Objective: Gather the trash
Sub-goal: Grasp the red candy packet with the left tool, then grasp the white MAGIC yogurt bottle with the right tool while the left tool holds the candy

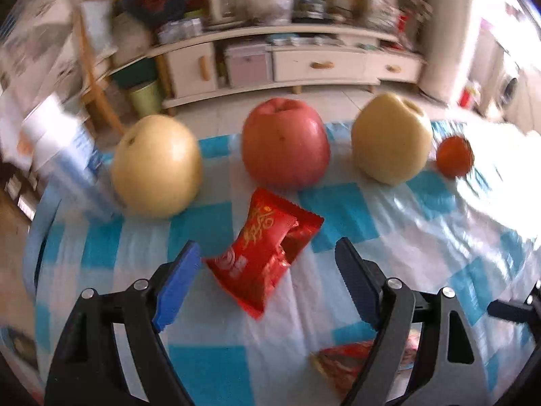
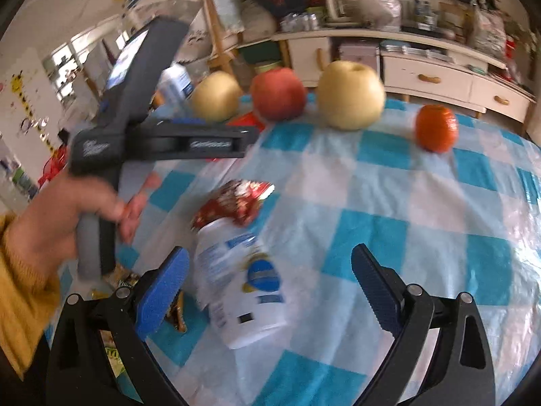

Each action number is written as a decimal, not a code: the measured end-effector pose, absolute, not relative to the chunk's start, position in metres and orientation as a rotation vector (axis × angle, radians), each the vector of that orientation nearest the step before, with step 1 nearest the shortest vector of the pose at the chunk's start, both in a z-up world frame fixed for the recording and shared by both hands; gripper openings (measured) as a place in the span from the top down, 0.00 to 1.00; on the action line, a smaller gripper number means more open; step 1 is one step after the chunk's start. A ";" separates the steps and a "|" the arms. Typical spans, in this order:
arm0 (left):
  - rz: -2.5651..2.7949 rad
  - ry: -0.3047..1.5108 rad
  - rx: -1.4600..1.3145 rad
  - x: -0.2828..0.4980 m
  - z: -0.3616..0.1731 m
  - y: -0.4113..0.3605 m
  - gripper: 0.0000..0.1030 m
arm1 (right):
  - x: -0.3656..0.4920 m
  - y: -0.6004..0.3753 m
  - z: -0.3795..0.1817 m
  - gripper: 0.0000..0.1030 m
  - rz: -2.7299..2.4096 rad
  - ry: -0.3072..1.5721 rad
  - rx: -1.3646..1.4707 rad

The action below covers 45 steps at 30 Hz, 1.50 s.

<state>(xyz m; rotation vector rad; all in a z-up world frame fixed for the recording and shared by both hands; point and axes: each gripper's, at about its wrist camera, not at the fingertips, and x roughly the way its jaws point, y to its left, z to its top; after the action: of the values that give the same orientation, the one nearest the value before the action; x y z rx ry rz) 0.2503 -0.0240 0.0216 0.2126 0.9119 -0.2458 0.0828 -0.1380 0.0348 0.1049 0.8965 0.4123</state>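
Left wrist: left gripper (image 1: 267, 280) jaws spread wide, red snack wrapper (image 1: 267, 253) lying between them on the checked tablecloth (image 1: 405, 237), pads not touching it. Red apple (image 1: 285, 142) just behind.

Right wrist: right gripper (image 2: 270, 291) spread, nothing pinched; white plastic packet (image 2: 243, 291) between jaws, crumpled red wrapper (image 2: 236, 203) just beyond.

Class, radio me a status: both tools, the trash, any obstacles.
Left tool open around red wrapper. Right tool open, white packet between. Fruit behind, clear.
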 end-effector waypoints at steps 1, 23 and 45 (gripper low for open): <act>-0.263 0.927 0.246 0.252 0.017 -0.022 0.20 | 0.083 -0.135 0.034 0.07 0.421 0.902 0.100; -0.321 0.896 0.250 0.227 0.009 -0.023 0.63 | 0.080 -0.111 0.023 0.44 0.419 0.894 -0.041; -0.308 0.867 0.116 0.131 0.036 0.038 0.64 | 0.060 -0.136 0.034 0.67 0.407 0.844 0.050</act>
<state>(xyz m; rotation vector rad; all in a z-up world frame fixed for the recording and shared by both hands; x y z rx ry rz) 0.1311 0.0385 0.0362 0.1162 0.8671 -0.3080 0.0600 -0.1359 0.0344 0.0499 0.8444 0.4071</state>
